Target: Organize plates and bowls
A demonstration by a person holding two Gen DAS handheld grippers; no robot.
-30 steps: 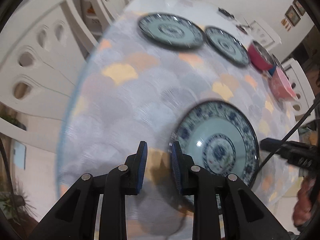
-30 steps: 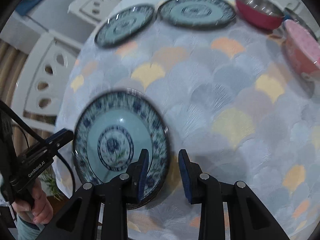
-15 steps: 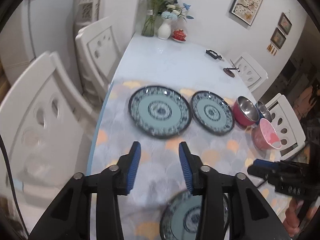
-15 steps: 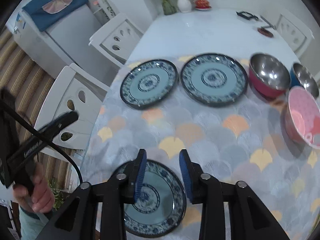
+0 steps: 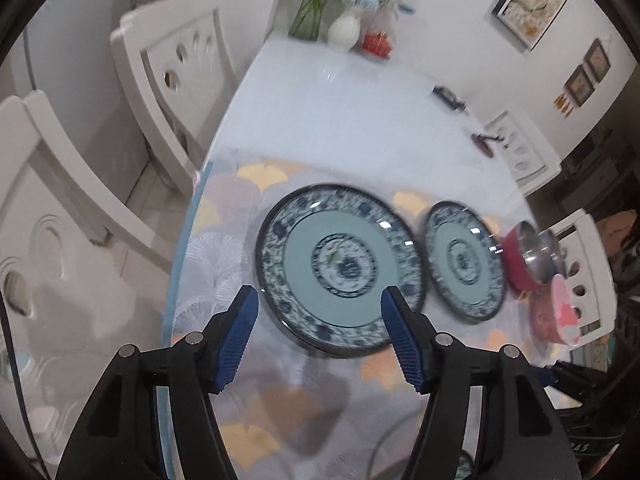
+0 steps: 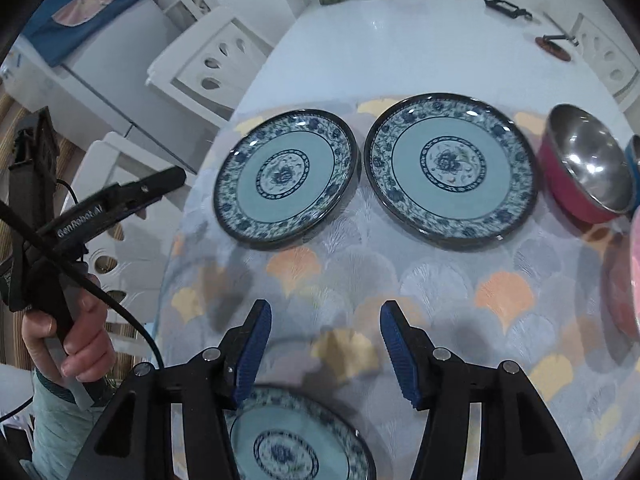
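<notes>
Three blue-patterned plates lie on a scallop-print tablecloth. In the right wrist view the left far plate (image 6: 285,179) and the right far plate (image 6: 450,170) sit side by side, and a near plate (image 6: 296,440) lies under my open, empty right gripper (image 6: 326,346). A red steel-lined bowl (image 6: 580,164) and a pink bowl (image 6: 630,276) stand at the right. In the left wrist view my left gripper (image 5: 320,332) is open and empty, above the near rim of the left far plate (image 5: 338,268); the second plate (image 5: 464,262), red bowl (image 5: 524,262) and pink bowl (image 5: 558,314) lie to the right.
White chairs (image 5: 176,76) stand along the table's left side and one (image 5: 580,256) at the right. A vase with flowers (image 5: 344,30) and small items sit at the far end of the white table (image 5: 360,120). The left gripper's body (image 6: 100,212) shows at the left in the right wrist view.
Both grippers opened wide and pulled back from the near plate. The left gripper swung up toward the far left plate; the near plate now lies beneath the right gripper.
</notes>
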